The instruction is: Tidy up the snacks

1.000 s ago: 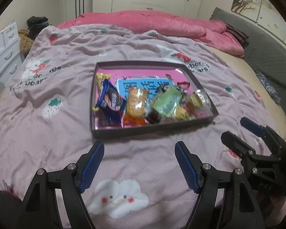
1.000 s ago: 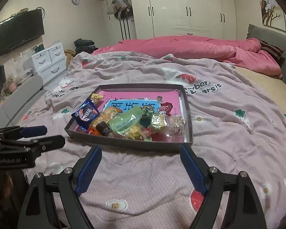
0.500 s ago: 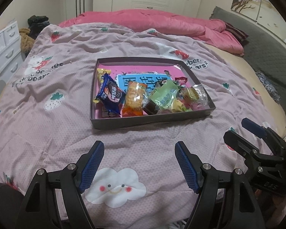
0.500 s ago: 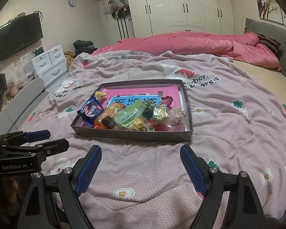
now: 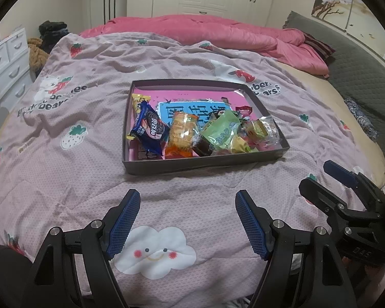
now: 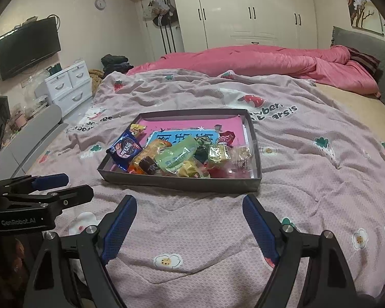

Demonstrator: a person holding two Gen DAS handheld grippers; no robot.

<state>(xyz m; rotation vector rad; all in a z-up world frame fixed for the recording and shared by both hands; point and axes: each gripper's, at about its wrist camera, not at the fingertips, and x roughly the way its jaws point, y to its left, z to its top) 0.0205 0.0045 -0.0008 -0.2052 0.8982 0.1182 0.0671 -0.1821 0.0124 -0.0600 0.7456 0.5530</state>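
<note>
A shallow dark box with a pink floor lies on the bed. Several wrapped snacks are heaped at its near side: a blue cookie pack, an orange cracker pack, a green pouch and small candies. My left gripper hovers open over the blanket in front of the box, nothing between its fingers. My right gripper is likewise open and empty, short of the box. Each gripper shows at the edge of the other's view.
The pink printed blanket covers the bed, with a pink duvet bunched at the far end. White drawers, a wall television and wardrobes stand beyond. A grey headboard runs along the right.
Both wrist views have drawn back slightly, so the box looks a little farther and more blanket shows in front. Both grippers keep the same open width.
</note>
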